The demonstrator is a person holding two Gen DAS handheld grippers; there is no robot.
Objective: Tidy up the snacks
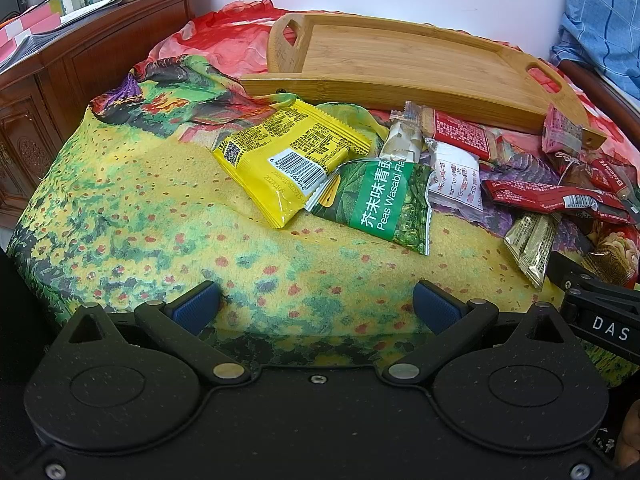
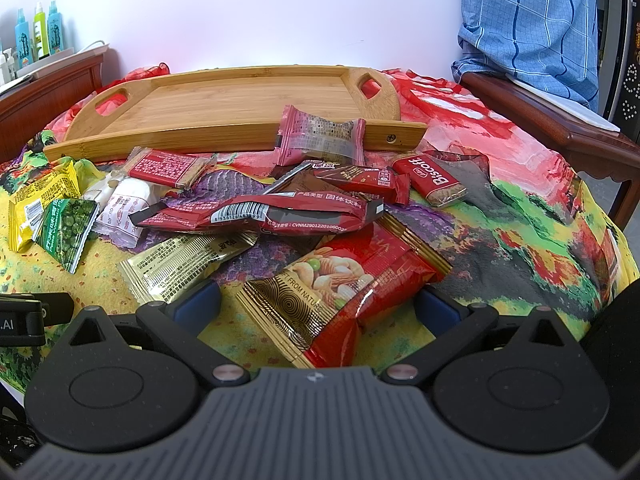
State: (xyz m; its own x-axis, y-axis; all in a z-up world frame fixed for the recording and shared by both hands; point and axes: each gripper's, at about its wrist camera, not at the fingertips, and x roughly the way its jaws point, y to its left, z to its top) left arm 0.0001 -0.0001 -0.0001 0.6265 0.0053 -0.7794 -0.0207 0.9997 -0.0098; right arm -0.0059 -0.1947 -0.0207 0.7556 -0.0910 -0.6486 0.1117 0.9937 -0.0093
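A bamboo tray [image 1: 400, 60] [image 2: 240, 100] lies bare at the back of a colourful cloth. In front of it sits a heap of snack packets: a yellow packet [image 1: 288, 160] [image 2: 36, 204], a green wasabi peas packet [image 1: 384, 204] [image 2: 66, 232], a long dark red packet [image 2: 260, 216], a pink packet [image 2: 320, 138] leaning on the tray's rim and a Biscoff biscuit [image 2: 436, 180]. My left gripper [image 1: 316, 304] is open over bare cloth, short of the yellow packet. My right gripper [image 2: 318, 304] is open with a red and gold nut packet [image 2: 340, 284] lying between its fingers.
A carved wooden cabinet [image 1: 60, 80] with bottles stands at the left. At the right is a wooden bench edge [image 2: 560, 124] with a person in a blue checked shirt [image 2: 528, 20] behind it. The cloth [image 1: 140, 220] drops off at the left and the right edges.
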